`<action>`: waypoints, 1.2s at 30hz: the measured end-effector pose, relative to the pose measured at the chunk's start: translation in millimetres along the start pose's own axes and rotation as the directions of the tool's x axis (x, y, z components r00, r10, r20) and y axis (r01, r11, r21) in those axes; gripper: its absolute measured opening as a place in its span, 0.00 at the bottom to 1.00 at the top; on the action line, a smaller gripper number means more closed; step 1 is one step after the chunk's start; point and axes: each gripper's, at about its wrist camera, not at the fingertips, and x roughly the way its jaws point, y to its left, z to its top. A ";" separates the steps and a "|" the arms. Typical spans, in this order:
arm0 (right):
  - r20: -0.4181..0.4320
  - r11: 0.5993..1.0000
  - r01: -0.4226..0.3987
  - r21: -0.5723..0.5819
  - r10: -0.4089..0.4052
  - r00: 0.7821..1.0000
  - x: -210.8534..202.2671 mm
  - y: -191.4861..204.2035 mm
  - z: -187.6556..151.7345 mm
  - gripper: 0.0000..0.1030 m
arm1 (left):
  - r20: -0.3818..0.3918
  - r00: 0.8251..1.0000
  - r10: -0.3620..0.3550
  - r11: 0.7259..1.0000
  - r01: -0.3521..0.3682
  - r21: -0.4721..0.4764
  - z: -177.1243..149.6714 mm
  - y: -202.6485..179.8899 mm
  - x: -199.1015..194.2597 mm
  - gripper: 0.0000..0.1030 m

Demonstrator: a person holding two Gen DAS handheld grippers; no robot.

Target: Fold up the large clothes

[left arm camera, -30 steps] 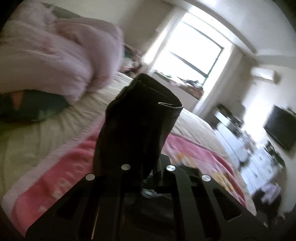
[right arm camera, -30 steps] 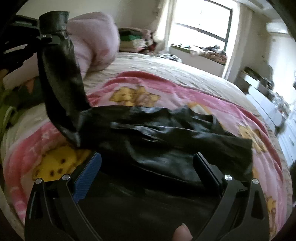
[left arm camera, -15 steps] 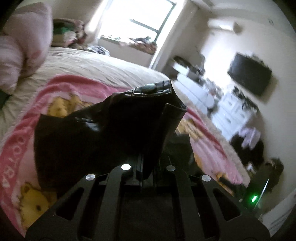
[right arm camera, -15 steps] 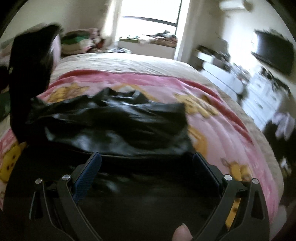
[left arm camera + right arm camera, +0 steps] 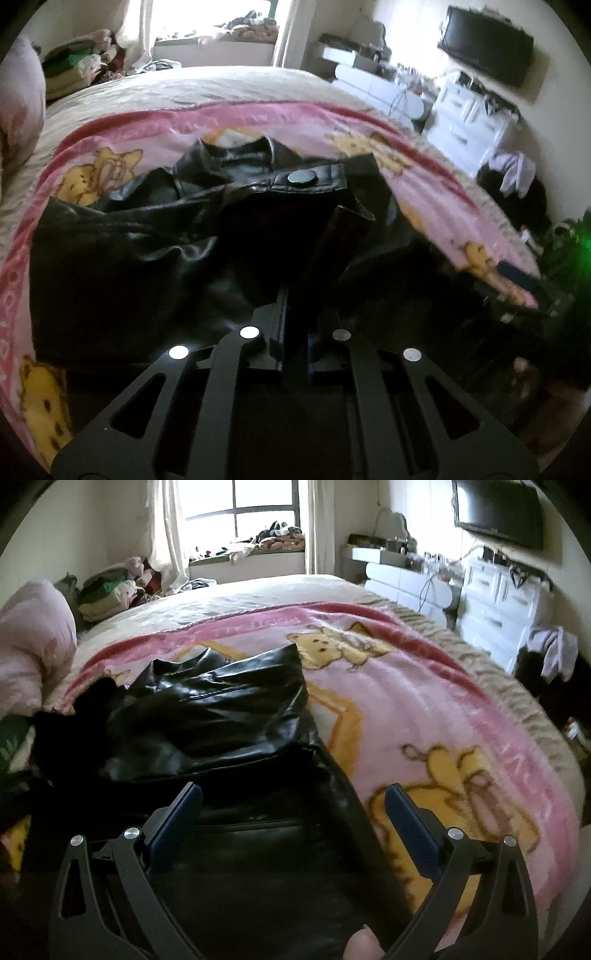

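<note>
A black leather jacket (image 5: 221, 716) lies on a pink cartoon blanket (image 5: 424, 716) on the bed. My left gripper (image 5: 293, 314) is shut on the jacket's sleeve cuff (image 5: 306, 181), which has a snap button, and holds it over the jacket body (image 5: 122, 266). My right gripper (image 5: 293, 812) is open and empty, low over the jacket's near part, with its blue pads (image 5: 410, 830) apart.
A pink duvet (image 5: 33, 664) is bunched at the left. A pile of clothes (image 5: 110, 590) sits by the window. White drawers (image 5: 495, 602) and a wall TV (image 5: 498, 513) stand to the right of the bed.
My left gripper has carried the sleeve from high at the left across and down over the jacket body. My right gripper has swung to the right and stayed open.
</note>
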 end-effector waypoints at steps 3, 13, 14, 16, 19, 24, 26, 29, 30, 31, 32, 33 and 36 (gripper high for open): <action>-0.010 0.999 -0.034 0.034 0.034 0.999 3.2 -1.6 1.8 0.96 | -0.038 0.999 0.020 0.999 -0.019 0.028 -6.9 -3.0 12.6 0.04; -0.043 0.970 -0.208 0.130 0.215 0.976 10.6 0.2 17.9 0.96 | -0.123 0.986 0.115 0.984 -0.095 0.151 -26.5 -17.6 33.7 0.06; -0.045 0.966 -0.221 0.130 0.229 0.972 10.8 1.3 19.5 0.96 | -0.123 0.984 0.126 0.980 -0.105 0.166 -28.1 -19.3 33.7 0.06; -0.062 0.958 -0.255 0.134 0.265 0.962 14.9 6.6 23.9 0.96 | -0.111 0.983 0.148 0.973 -0.124 0.196 -29.7 -22.7 32.7 0.07; -0.084 0.959 -0.257 0.120 0.267 0.960 18.6 14.0 27.1 0.96 | -0.123 0.981 0.153 0.967 -0.123 0.223 -33.9 -27.7 30.7 0.85; -0.147 0.930 -0.337 0.149 0.358 0.922 35.3 24.2 28.3 0.95 | -0.128 0.991 0.042 0.980 -0.015 0.200 -40.0 -30.5 12.1 0.80; -0.167 0.913 -0.367 0.179 0.396 0.903 43.1 27.4 28.3 0.95 | -0.126 0.991 0.042 0.981 -0.017 0.193 -41.4 -26.8 6.0 0.83; -0.204 0.880 -0.421 0.220 0.463 0.862 57.6 38.5 27.5 0.95 | -0.119 0.993 0.025 0.990 -0.008 0.142 -38.1 -9.9 -8.7 0.88; -0.226 0.871 -0.431 0.234 0.480 0.848 64.0 44.7 26.4 0.94 | -0.107 0.994 0.022 0.993 -0.009 0.119 -34.9 -2.1 -14.3 0.89; -0.241 0.865 -0.441 0.240 0.493 0.836 69.1 51.3 25.3 0.85 | -0.086 0.996 0.027 0.996 -0.019 0.091 -29.2 9.4 -21.3 0.90; -0.251 0.857 -0.453 0.245 0.507 0.825 73.5 57.5 24.0 0.79 | -0.065 0.997 0.040 0.997 -0.036 0.065 -23.4 20.6 -27.0 0.90; -0.263 0.855 -0.454 0.251 0.512 0.818 77.0 61.5 23.4 0.72 | -0.043 0.997 0.059 0.998 -0.058 0.034 -17.1 33.2 -32.0 0.91; -0.256 0.824 -0.486 0.292 0.557 0.790 85.1 72.7 20.7 0.47 | 0.013 0.993 0.120 0.985 -0.118 -0.123 2.5 86.9 -45.8 0.91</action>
